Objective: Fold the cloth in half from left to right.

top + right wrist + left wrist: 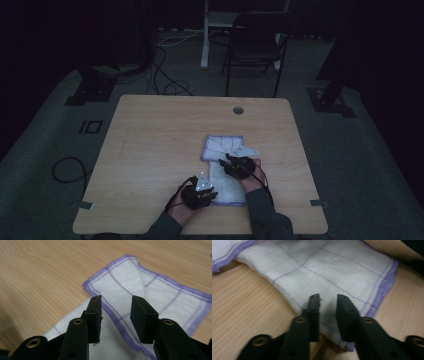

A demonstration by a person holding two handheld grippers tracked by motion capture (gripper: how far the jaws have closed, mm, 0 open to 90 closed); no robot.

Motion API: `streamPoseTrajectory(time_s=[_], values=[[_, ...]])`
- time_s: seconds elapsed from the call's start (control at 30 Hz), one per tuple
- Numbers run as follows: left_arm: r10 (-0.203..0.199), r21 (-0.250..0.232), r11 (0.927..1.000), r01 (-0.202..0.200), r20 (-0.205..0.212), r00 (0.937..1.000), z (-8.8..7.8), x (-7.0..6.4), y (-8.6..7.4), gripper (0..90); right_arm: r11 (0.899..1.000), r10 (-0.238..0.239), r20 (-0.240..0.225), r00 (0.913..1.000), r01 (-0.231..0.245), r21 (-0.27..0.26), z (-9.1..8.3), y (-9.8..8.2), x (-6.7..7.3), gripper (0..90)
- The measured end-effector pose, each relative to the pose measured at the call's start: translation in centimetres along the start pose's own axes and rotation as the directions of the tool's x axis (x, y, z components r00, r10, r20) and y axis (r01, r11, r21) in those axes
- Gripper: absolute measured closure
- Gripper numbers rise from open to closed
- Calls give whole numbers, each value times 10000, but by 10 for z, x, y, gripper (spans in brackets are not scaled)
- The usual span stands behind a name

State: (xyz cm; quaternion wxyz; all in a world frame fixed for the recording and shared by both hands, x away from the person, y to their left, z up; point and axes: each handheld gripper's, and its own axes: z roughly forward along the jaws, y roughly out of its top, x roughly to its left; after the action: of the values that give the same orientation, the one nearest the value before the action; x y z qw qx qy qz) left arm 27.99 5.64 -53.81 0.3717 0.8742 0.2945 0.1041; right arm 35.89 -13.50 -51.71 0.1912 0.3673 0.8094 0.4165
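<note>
A white cloth [222, 147] with a purple hem and thin purple grid lines lies partly folded on the wooden table [150, 140], right of centre. My left gripper [212, 194] hovers at the cloth's near left corner. In the left gripper view its jaws [328, 298] stand apart just above the cloth [324, 267], with nothing pinched. My right gripper [222, 161] is over the cloth's middle, pointing left. In the right gripper view it [116, 301] is open above a folded purple edge of the cloth [155, 295].
A round cable hole [238, 110] sits near the table's far edge. Beyond the table stand a dark chair [255, 45] and a white desk leg [205, 35], with cables [165, 80] on the floor. A cable loop [67, 170] lies at the left.
</note>
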Motion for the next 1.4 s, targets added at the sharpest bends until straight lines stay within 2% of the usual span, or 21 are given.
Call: streamPoseTrajectory(time_s=[0.17,0.27,0.33,0.47,0.57,0.7,0.83,1.07,1.23,1.3,1.37,1.4], values=[[-104,-106,9999,104,-75,9999,-1,1,-2,885,9970,-653,-116,9978,658,410,17,8,11,566],[-140,-149,9998,137,-150,9998,-3,0,-3,900,9910,-1059,-52,9944,1059,824,28,10,15,567],[-174,-158,9997,171,-173,9997,-5,1,-4,900,9876,-1212,131,9925,1192,1024,34,10,16,616],[-356,-247,9991,351,-206,9992,-9,2,-8,900,9887,-1095,421,9931,1045,1075,35,12,12,791],[-495,-292,9984,488,-215,9985,-12,5,-12,900,9924,-812,734,9940,738,980,32,13,5,846],[-590,-332,9978,581,-276,9979,-16,6,-17,900,9962,-415,1087,9932,328,809,27,12,-7,857],[-650,-336,9974,641,-272,9975,-18,7,-19,900,9968,406,1416,9891,-498,619,21,7,-25,859],[-739,-381,9966,728,-292,9968,-20,9,-22,900,9890,1254,1730,9769,-1368,555,16,-3,-51,855],[-773,-402,9963,762,-284,9966,-20,9,-23,900,9816,1642,1679,9720,-1778,693,18,-13,-61,841],[-769,-402,9963,757,-287,9966,-20,9,-23,900,9786,1782,1686,9694,-1926,727,20,-16,-65,806],[-784,-426,9961,772,-271,9966,-21,10,-24,900,9711,2183,1551,9635,-2301,626,20,-19,-70,784],[-797,-441,9959,785,-262,9965,-21,10,-24,900,9700,2240,1551,9622,-2356,605,20,-20,-71,775]])
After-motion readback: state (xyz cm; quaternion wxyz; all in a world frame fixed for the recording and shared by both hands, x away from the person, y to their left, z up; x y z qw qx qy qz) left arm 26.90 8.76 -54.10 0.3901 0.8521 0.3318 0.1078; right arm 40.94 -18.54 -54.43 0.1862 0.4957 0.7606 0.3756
